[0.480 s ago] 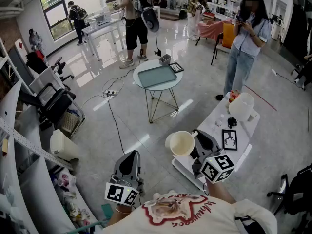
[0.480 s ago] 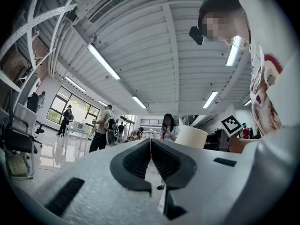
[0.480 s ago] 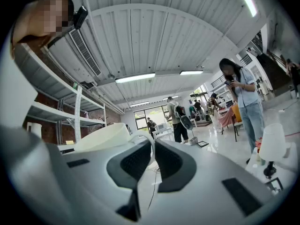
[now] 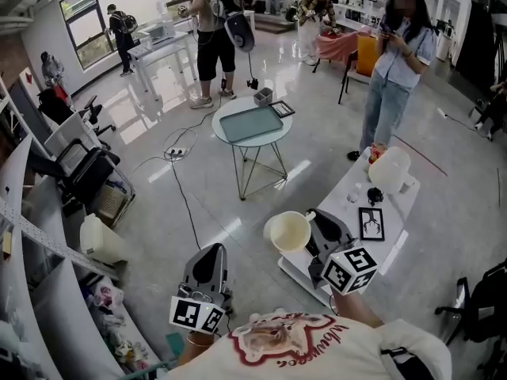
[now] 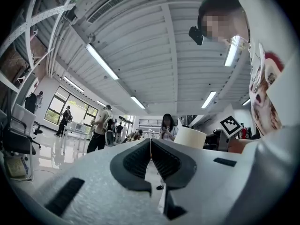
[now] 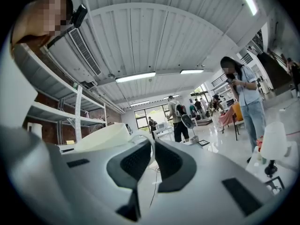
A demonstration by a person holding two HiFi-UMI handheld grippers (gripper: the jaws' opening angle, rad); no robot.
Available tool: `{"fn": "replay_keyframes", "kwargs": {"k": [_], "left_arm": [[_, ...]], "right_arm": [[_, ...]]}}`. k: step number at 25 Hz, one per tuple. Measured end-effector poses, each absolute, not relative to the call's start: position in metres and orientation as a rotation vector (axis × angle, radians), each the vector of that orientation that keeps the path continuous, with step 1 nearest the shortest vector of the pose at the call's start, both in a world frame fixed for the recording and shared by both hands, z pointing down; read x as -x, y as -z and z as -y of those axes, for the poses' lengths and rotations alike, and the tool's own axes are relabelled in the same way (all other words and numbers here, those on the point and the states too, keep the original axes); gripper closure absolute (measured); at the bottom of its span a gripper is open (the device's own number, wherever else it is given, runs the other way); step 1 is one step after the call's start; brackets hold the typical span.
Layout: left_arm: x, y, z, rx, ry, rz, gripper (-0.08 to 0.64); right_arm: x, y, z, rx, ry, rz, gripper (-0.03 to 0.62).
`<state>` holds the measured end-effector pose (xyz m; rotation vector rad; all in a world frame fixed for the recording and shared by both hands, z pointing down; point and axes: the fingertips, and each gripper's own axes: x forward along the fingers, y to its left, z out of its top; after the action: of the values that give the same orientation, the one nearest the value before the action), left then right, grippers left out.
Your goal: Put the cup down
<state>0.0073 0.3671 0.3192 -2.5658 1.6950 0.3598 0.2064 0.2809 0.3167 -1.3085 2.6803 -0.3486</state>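
A cream cup (image 4: 289, 232) hangs in the air over the near left end of a long white table (image 4: 348, 192). My right gripper (image 4: 311, 229) is shut on the cup's handle. In the right gripper view the thin handle loop (image 6: 142, 138) sits pinched between the dark pads (image 6: 171, 162), with the cup's body (image 6: 101, 136) to the left of my right gripper (image 6: 153, 145). My left gripper (image 4: 211, 256) is held low over the floor to the left, shut with nothing in it. From the left gripper (image 5: 150, 146) the cup (image 5: 190, 137) shows to the right.
On the long table stand a white jug (image 4: 390, 170), a black-and-white card (image 4: 371, 223) and small items. A round table with a grey tray (image 4: 252, 123) stands farther out, and a person (image 4: 394, 62) beyond the long table. A cable (image 4: 186, 196) crosses the floor. Shelving and a white bin (image 4: 99, 240) line the left.
Almost nothing differs. The head view has shifted slightly, and the right gripper with the cup has drifted a little to the left. The left gripper has stayed put.
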Motion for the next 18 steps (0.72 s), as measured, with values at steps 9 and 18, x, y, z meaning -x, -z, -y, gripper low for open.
{"fn": "replay_keyframes", "kwargs": {"k": [9,18], "left_arm": [[-0.007,-0.322,-0.37,2.581,-0.368,-1.693,0.545],[0.01,-0.326,-0.377,2.589,-0.345,-1.684,0.545]], "right_arm": [[-0.205,-0.308,-0.288,1.303,0.292,-2.659,0.546],[-0.184,-0.309,-0.293,1.323,0.297,-2.642,0.546]]}}
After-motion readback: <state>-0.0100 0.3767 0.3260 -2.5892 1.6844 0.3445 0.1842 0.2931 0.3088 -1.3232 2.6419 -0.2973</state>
